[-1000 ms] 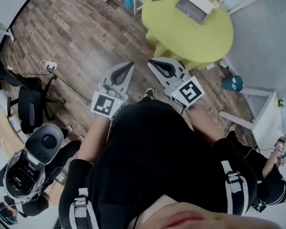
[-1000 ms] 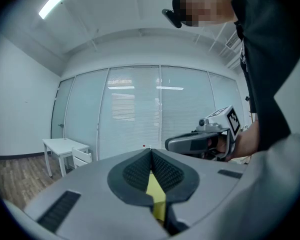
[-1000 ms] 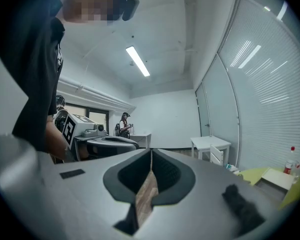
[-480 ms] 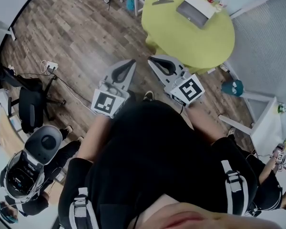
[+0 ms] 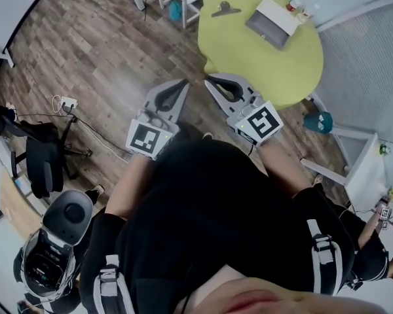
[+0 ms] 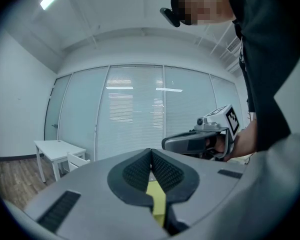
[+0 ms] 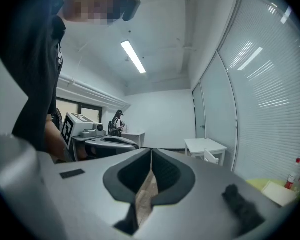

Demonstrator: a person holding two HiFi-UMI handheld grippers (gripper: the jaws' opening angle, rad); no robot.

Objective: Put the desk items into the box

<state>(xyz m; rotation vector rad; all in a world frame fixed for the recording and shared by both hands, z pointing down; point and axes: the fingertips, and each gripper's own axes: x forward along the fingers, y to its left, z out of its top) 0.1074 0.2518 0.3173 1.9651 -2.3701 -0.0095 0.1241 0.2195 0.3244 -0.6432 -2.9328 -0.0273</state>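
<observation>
Wood floor (image 5: 105,38) w/ round green table (image 5: 268,64); box (image 5: 272,21), dark item (image 5: 224,9) & bottles (image 5: 300,4) sit on its far side. L gripper (image 5: 181,82) & R gripper (image 5: 209,78) are both clenched and empty, side by side near table's edge, well apart from box.

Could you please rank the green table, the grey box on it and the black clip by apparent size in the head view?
1. green table
2. grey box
3. black clip
All lie similarly far away, so the order holds.
</observation>
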